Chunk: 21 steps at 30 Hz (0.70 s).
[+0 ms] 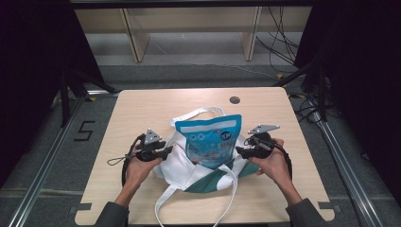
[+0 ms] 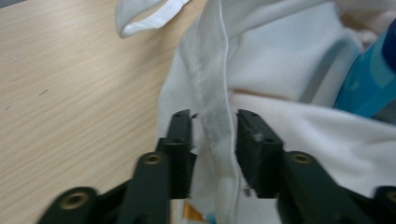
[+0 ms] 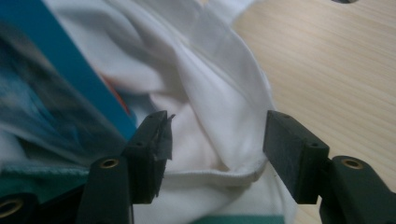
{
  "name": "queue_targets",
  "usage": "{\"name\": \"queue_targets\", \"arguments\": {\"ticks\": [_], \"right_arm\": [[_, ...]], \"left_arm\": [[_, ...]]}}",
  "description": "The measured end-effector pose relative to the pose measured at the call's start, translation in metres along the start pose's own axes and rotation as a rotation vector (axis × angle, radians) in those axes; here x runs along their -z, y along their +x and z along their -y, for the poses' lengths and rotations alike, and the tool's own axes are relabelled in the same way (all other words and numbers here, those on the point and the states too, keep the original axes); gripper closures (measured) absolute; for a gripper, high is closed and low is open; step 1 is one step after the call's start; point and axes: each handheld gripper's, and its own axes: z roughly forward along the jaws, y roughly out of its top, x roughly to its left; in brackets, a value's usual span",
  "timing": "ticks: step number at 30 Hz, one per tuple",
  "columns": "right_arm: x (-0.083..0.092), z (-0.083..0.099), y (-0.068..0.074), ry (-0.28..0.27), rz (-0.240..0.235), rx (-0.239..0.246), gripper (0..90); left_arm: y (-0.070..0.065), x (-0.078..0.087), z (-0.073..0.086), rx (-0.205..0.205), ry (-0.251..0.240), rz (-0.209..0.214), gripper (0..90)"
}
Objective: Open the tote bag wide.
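Two grippers work a bag's mouth. Left gripper (image 2: 214, 140) has its jaws around a fold of the bag's (image 1: 177, 161) white hem, cloth running between the pads; whether they press is unclear, so grip can't be called. Right gripper (image 3: 215, 149) stands spread wide, rim cloth lying between the jaws, untouched. Bag sits mid-table (image 1: 142, 109), slumped, straps (image 1: 163, 203) trailing toward the person. Blue pouch (image 1: 210, 139) stands half inside the mouth. Cloth looks soft, light, floppy; it will sag and bunch, so the stitched hem at each side is probably the best hold. Pouch looks glossy and crinkly, likely slippery and light.
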Motion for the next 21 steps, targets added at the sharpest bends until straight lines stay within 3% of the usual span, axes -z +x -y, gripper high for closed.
{"name": "queue_targets", "arguments": {"ticks": [1, 2, 3, 6, 8, 9, 13, 14, 15, 19, 20, 21], "right_arm": [[0.005, 0.006, -0.001, 0.012, 0.016, 0.037, 52.5], [0.007, 0.008, -0.004, 0.023, 0.009, 0.04, 54.1], [0.009, 0.012, -0.007, 0.035, -0.002, 0.008, 55.2], [0.006, 0.02, -0.011, 0.045, 0.001, 0.028, 61.2], [0.003, 0.024, -0.01, 0.036, 0.012, 0.035, 63.2], [0.006, 0.023, -0.009, 0.057, 0.01, 0.029, 65.7], [0.006, 0.023, -0.009, 0.051, 0.037, 0.058, 72.6], [0.002, 0.024, -0.012, 0.058, 0.052, 0.079, 78.6], [0.0, 0.025, -0.013, 0.046, 0.066, 0.099, 80.2], [-0.002, 0.025, -0.016, 0.03, 0.078, 0.104, 79.2], [-0.002, 0.024, -0.016, 0.014, 0.083, 0.096, 76.1], [-0.001, 0.024, -0.015, -0.029, 0.079, 0.064, 63.7]], "left_arm": [[0.002, -0.001, 0.002, 0.002, 0.008, -0.003, 73.3], [0.003, -0.003, 0.007, 0.04, 0.0, 0.022, 74.7], [0.004, -0.003, 0.008, 0.032, 0.012, 0.032, 76.1], [0.001, -0.005, 0.009, 0.026, 0.017, 0.033, 78.9], [0.0, -0.004, 0.009, -0.016, 0.035, 0.02, 80.0], [-0.001, -0.003, 0.01, -0.029, 0.03, 0.022, 80.6], [0.0, -0.004, 0.013, -0.011, 0.027, 0.032, 82.1], [0.0, -0.005, 0.015, -0.018, 0.039, 0.042, 82.8], [-0.001, -0.006, 0.017, 0.006, 0.036, 0.053, 83.0], [0.0, -0.004, 0.019, -0.008, 0.043, 0.076, 83.1], [0.0, -0.003, 0.02, -0.004, 0.044, 0.079, 83.1], [-0.002, -0.002, 0.02, -0.008, 0.045, 0.081, 82.9]]}}
